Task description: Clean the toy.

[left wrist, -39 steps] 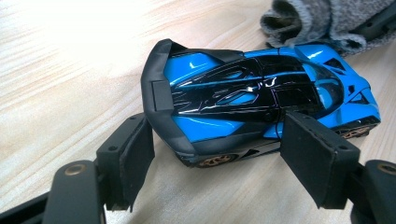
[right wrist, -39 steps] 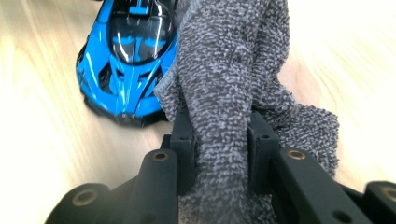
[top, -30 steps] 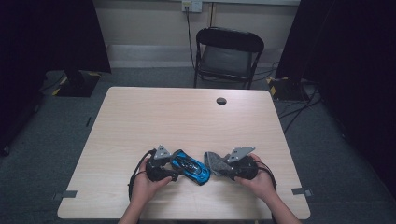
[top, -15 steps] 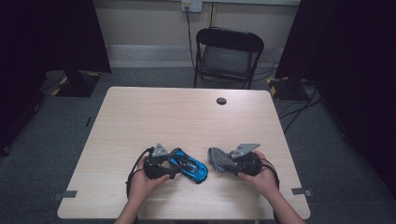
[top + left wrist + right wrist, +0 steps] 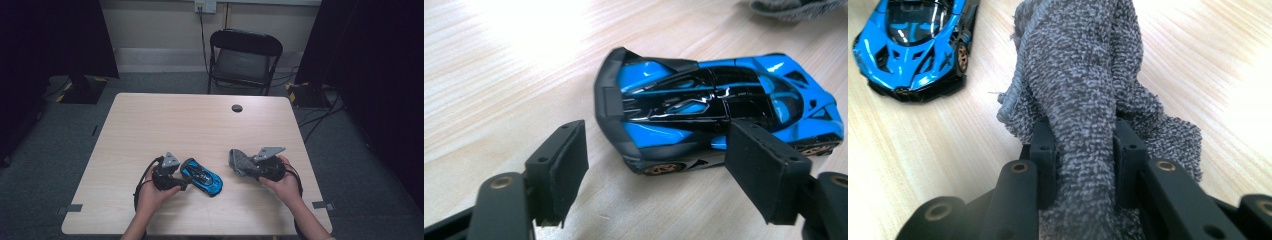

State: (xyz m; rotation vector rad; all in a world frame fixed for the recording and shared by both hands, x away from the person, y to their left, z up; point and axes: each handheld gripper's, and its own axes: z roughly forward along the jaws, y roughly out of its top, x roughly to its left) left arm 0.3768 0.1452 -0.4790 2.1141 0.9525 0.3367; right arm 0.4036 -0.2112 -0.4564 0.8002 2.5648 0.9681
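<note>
left hand-held gripper wide behind blue toy car, just opening; right hand-held gripper clamps grey cloth.

Your two handheld grippers, left and right, are black with grey three-cornered top plates, brass-ringed pivots, flat rectangular pads and trailing black cables.

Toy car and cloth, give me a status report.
Left gripper open, jaws astride the blue toy car's rear, pads clear. Right gripper shut on grey cloth, off to the car's side. Nothing between them.
</note>
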